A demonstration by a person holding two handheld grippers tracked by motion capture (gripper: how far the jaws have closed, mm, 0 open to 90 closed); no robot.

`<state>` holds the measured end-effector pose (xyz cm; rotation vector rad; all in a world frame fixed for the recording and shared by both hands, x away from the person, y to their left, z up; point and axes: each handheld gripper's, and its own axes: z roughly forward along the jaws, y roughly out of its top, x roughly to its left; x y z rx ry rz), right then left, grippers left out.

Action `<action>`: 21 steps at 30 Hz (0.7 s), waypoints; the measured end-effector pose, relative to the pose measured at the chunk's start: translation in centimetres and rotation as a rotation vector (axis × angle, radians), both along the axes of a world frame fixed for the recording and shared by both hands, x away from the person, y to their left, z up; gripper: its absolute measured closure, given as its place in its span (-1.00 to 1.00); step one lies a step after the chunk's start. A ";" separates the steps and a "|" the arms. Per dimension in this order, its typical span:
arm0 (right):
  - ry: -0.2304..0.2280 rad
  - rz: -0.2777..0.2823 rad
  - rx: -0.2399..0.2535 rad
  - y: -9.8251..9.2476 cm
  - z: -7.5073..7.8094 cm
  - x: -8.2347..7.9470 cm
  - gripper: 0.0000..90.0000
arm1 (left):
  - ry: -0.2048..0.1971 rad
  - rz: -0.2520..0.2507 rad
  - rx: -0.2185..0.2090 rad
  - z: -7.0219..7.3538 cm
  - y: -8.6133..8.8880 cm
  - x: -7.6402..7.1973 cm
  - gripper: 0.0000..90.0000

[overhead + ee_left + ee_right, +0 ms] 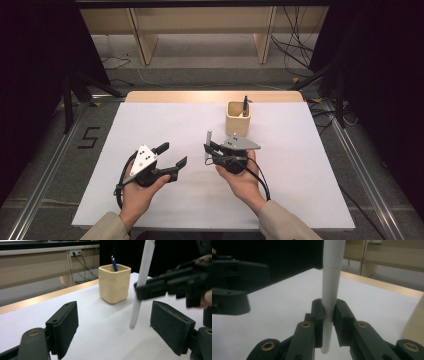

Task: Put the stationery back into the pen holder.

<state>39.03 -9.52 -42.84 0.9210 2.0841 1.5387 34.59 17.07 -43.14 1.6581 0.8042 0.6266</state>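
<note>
Nearest the person, the left tool (174,155) sits w/ jaws spread wide and nothing between them, low over the white bench (150,125). Just beyond and to its right, the right tool (210,150) is clenched on a white pen (208,142), gripping it approx. at the lower third; the pen stands near upright, its lower tip clear of the bench. In the right gripper view the pads (318,315) pinch the barrel (331,285) from both sides, w/ most of the length sticking up above the grip.

Farther back stands the cream pen cup (238,120), w/ a blue pen (245,106) already leaning inside.

Risks, as I judge them: the grip is low on a smooth round barrel, so the pen could pivot or slide during the carry. On approach the tip may catch the cup rim and tip the light cup over, or knock the blue pen. Letting go while the pen is tilted could send it past the rim onto the bench.
</note>
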 end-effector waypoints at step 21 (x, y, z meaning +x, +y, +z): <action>-0.046 -0.139 0.031 -3.9 2.7 2.3 0.76 | 0.035 0.060 0.074 -1.7 2.3 -0.4 -0.57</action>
